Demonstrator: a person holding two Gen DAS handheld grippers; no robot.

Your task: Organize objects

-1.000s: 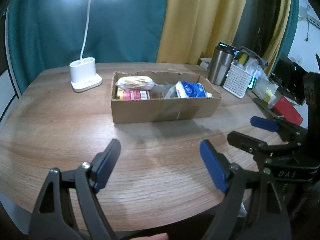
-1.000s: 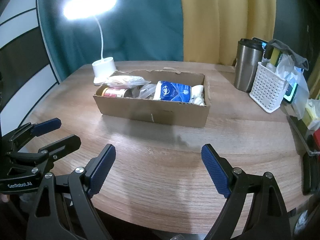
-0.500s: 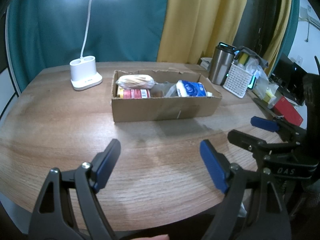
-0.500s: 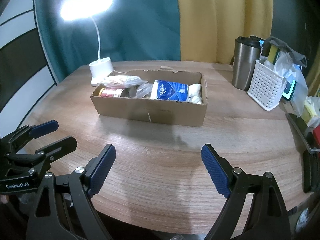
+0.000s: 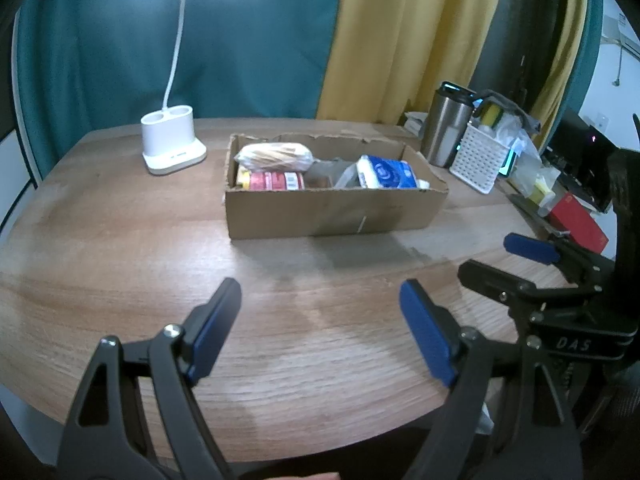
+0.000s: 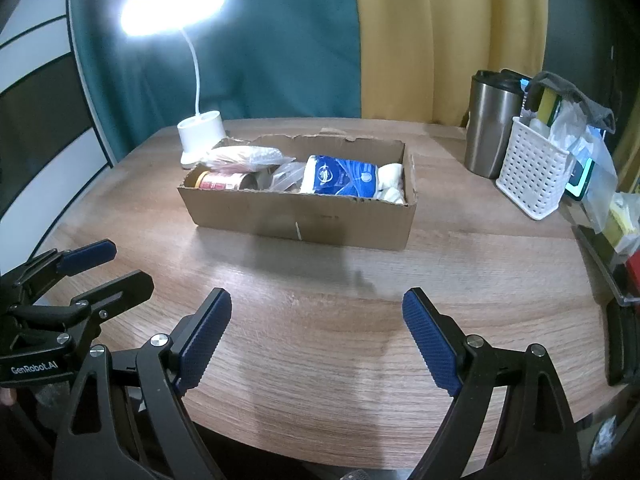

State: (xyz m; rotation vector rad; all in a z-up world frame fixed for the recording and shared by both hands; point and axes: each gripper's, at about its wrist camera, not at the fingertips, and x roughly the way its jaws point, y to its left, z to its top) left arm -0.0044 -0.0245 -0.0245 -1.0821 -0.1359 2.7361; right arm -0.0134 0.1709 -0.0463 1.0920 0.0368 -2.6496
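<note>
Here the lamp (image 5: pixel 172 148), steel cup (image 6: pixel 490 128) and white basket (image 6: pixel 530 172) ring the cardboard box (image 5: pixel 332 210) mid-bench (image 5: pixel 120 264), holding bread (image 5: pixel 274 156), a can (image 5: pixel 274 181) and tissues (image 6: pixel 340 176); left hand-held gripper (image 5: pixel 320 328) and right hand-held gripper (image 6: pixel 316 332) gape wide, empty.
</note>
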